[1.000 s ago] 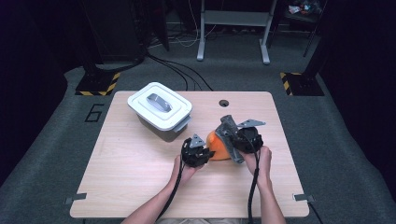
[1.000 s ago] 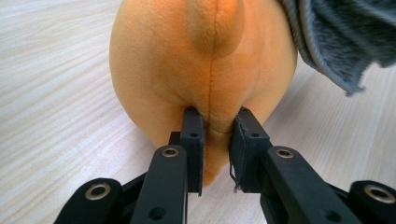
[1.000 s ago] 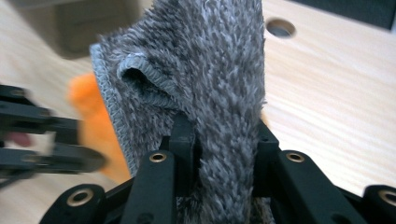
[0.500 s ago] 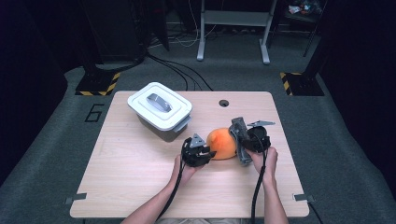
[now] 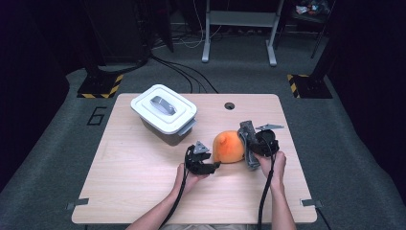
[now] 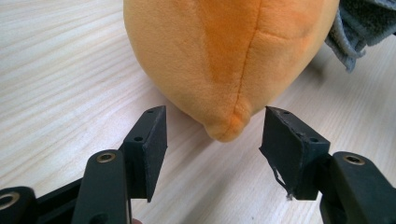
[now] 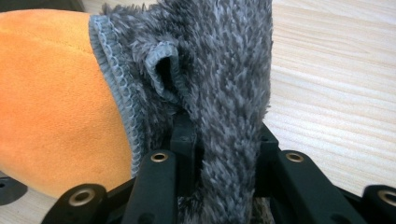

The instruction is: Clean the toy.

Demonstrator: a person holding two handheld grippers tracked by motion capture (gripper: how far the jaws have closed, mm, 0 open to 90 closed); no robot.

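Resting on the tabletop right of its middle and nearer the person's edge, the orange plush toy lies between the two tools. The left tool has just been opening: in the left gripper view its pads stand apart on either side of the toy's pointed seamed end without pressing on it, the tip sitting in the gap just above the wood. The right tool is pinched on a fold of grey fuzzy cloth, which stands upright against the toy's right side, its stitched hem touching the orange fabric. A white lidded box sits apart toward the far left corner.
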